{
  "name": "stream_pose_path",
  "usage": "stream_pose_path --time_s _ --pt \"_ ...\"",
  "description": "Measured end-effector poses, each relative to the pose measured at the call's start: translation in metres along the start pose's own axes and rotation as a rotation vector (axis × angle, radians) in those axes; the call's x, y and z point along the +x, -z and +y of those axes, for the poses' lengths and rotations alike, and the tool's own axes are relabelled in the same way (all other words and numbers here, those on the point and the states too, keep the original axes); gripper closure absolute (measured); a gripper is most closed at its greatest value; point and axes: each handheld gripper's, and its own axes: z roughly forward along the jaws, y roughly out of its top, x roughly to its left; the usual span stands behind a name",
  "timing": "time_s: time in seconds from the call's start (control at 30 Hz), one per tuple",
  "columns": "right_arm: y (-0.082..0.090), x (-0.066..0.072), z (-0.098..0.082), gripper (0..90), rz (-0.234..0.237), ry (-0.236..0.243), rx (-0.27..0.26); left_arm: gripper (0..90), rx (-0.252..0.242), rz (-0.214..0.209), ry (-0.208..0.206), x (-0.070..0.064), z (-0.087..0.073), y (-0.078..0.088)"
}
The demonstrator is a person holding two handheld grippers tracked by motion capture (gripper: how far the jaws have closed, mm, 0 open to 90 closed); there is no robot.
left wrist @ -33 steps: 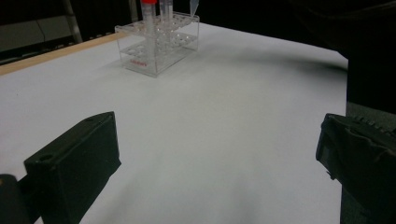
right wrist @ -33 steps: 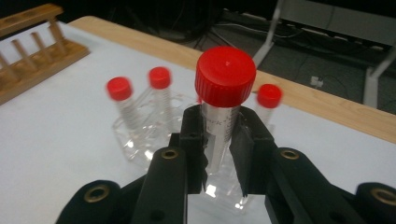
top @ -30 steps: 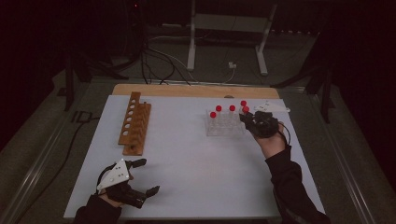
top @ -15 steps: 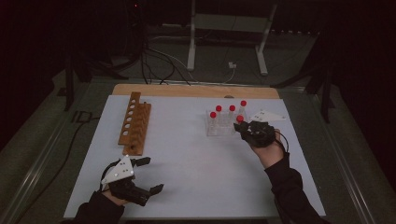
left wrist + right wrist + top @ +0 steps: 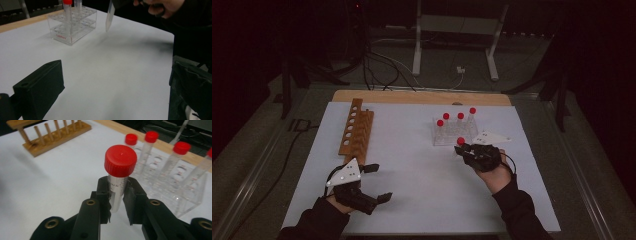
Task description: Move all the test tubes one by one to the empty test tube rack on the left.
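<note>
My right gripper (image 5: 116, 192) is shut on a clear tube with a red cap (image 5: 119, 170) and holds it upright, the cap above the pads. In the high view the right gripper (image 5: 468, 150) holds this tube (image 5: 460, 141) just in front of the clear plastic rack (image 5: 454, 135), which holds several more red-capped tubes. A wooden rack (image 5: 357, 131) with a row of holes lies at the left. Near the front left, my left gripper (image 5: 381, 181) stands open over the white sheet, its jaws wide apart with nothing between them (image 5: 115, 87).
The white sheet (image 5: 422, 200) covers the table, with a wooden edge (image 5: 422, 96) showing at the back. In the left gripper view the clear rack (image 5: 72, 25) stands far ahead, with the held tube (image 5: 109, 16) hanging to its right. Cables and a stand lie behind the table.
My right hand has drawn back from the clear rack toward the near side and a little left, carrying the red-capped tube. The left gripper has shifted only slightly.
</note>
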Motion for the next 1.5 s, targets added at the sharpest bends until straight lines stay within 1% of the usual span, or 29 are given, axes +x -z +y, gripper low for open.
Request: stream_pose_path --time_s 0.07,0.1,0.13,0.2,0.23,0.27,0.3,0.33,0.4,0.43,0.53,0.57,0.63,0.67,0.7,0.87,0.93,1.07,1.13,1.2,1.3,1.4,1.43,1.5 --pt "0.000 0.003 -0.001 74.5 0.002 0.007 0.003 0.4 -0.002 -0.004 0.000 0.000 0.003 -0.001" --pt "-0.001 0.005 -0.002 74.5 0.012 0.006 0.005 0.4 -0.003 0.006 -0.012 0.000 0.005 -0.002" --pt "-0.002 0.010 -0.004 74.5 0.021 0.015 0.011 0.4 0.000 0.000 -0.013 0.000 0.006 -0.003" --pt "-0.002 0.012 -0.004 74.5 0.027 0.017 0.012 0.4 0.001 0.006 -0.022 -0.001 0.010 -0.005" --pt "-0.002 0.014 -0.005 74.5 0.033 0.020 0.015 0.4 0.003 -0.002 -0.021 -0.001 0.012 -0.006" --pt "-0.003 0.018 -0.005 74.5 0.044 0.032 0.016 0.4 0.000 -0.001 -0.022 -0.001 0.014 -0.007" --pt "-0.003 0.020 -0.005 74.5 0.049 0.034 0.014 0.4 0.002 0.005 -0.035 -0.002 0.016 -0.008" --pt "-0.004 0.021 -0.005 74.5 0.057 0.034 0.015 0.4 0.001 0.001 -0.041 -0.002 0.018 -0.009" --pt "-0.004 0.025 -0.005 74.5 0.063 0.038 0.017 0.4 -0.004 0.004 -0.046 -0.003 0.023 -0.012" --pt "-0.004 0.025 -0.005 74.5 0.063 0.038 0.017 0.4 -0.006 -0.003 -0.048 -0.003 0.026 -0.013" --pt "-0.005 0.030 -0.004 74.5 0.079 0.049 0.018 0.4 -0.002 -0.007 -0.056 -0.003 0.033 -0.018" --pt "-0.005 0.031 -0.004 74.5 0.083 0.053 0.017 0.4 -0.004 -0.002 -0.060 -0.004 0.036 -0.020" --pt "-0.005 0.032 -0.004 74.5 0.085 0.053 0.018 0.5 0.000 -0.013 -0.068 -0.004 0.041 -0.024" --pt "-0.005 0.035 -0.004 74.5 0.094 0.059 0.019 1.5 -0.007 -0.013 -0.071 -0.005 0.044 -0.026" --pt "-0.005 0.035 -0.004 74.5 0.094 0.059 0.019 1.5 -0.005 -0.023 -0.073 -0.005 0.047 -0.028" --pt "-0.006 0.041 -0.005 74.5 0.109 0.070 0.021 1.5 -0.011 -0.043 -0.084 -0.006 0.060 -0.037" --pt "-0.007 0.043 -0.005 74.5 0.115 0.076 0.021 1.5 -0.011 -0.050 -0.093 -0.007 0.065 -0.042" --pt "-0.008 0.048 -0.005 74.5 0.132 0.088 0.025 1.8 -0.006 -0.067 -0.099 -0.010 0.072 -0.052" --pt "-0.009 0.051 -0.005 74.5 0.138 0.089 0.025 3.7 -0.010 -0.067 -0.107 -0.011 0.074 -0.057" --pt "-0.009 0.053 -0.005 74.5 0.143 0.092 0.027 4.2 -0.016 -0.077 -0.105 -0.011 0.077 -0.061" --pt "-0.010 0.058 -0.005 74.5 0.156 0.102 0.029 6.8 -0.023 -0.074 -0.114 -0.013 0.080 -0.070" --pt "-0.011 0.060 -0.005 74.5 0.162 0.104 0.029 13.7 -0.031 -0.072 -0.116 -0.013 0.081 -0.074" --pt "-0.011 0.060 -0.006 74.5 0.164 0.108 0.028 16.4 -0.030 -0.065 -0.121 -0.013 0.081 -0.076" --pt "-0.011 0.061 -0.006 74.5 0.164 0.111 0.029 17.8 -0.031 -0.075 -0.118 -0.012 0.082 -0.080"
